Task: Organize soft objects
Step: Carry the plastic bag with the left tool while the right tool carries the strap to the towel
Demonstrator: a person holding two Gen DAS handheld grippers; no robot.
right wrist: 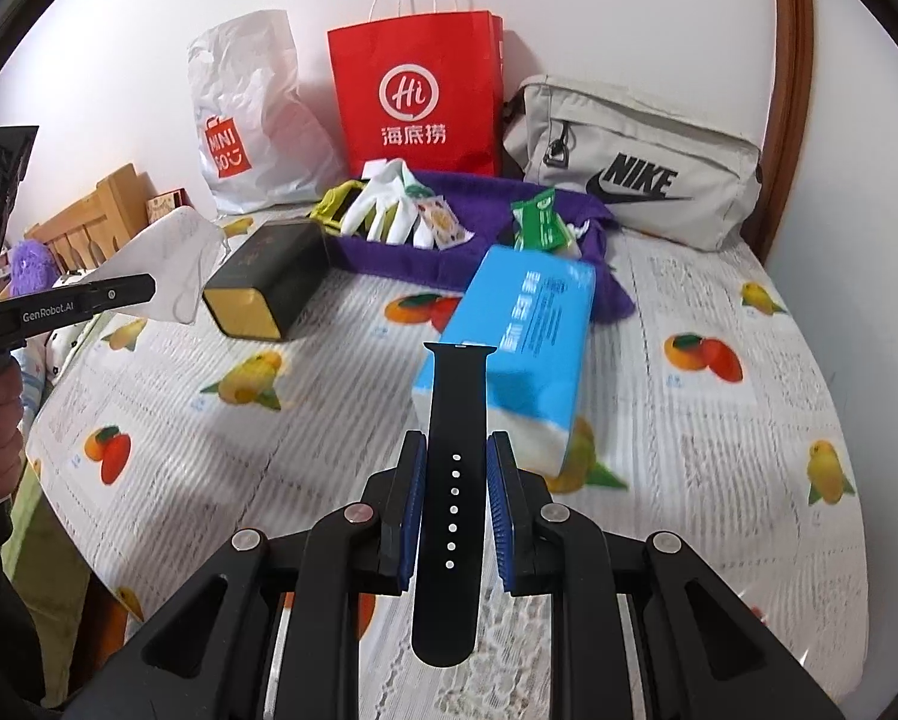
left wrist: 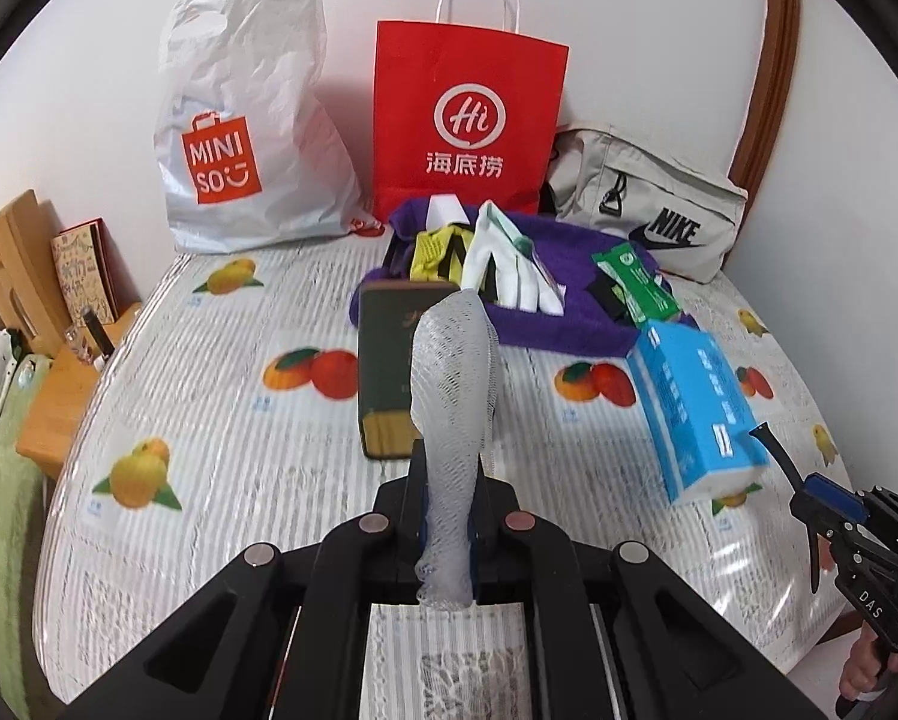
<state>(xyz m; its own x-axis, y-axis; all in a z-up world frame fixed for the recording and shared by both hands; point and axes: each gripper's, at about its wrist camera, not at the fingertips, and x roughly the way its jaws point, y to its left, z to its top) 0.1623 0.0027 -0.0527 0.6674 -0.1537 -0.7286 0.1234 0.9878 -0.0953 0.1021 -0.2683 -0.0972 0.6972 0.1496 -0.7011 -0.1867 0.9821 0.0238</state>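
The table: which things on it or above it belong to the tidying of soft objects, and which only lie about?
Belongs to the job:
- white foam net, in the left gripper
- black watch strap, in the right gripper
- purple cloth
- white gloves

Only lying about:
- dark box
- blue tissue pack
- green packet

Both cameras sit just behind their own fingers and look forward and down over the bed [left wrist: 221, 420] toward the back wall. The left wrist view looks from the left side, the right wrist view from the right, each seemingly raised a little above the cover. Both share the red paper bag [left wrist: 469, 126], the blue tissue pack [right wrist: 526, 330] and the dark box [left wrist: 389, 372]; each catches the other gripper at its edge.
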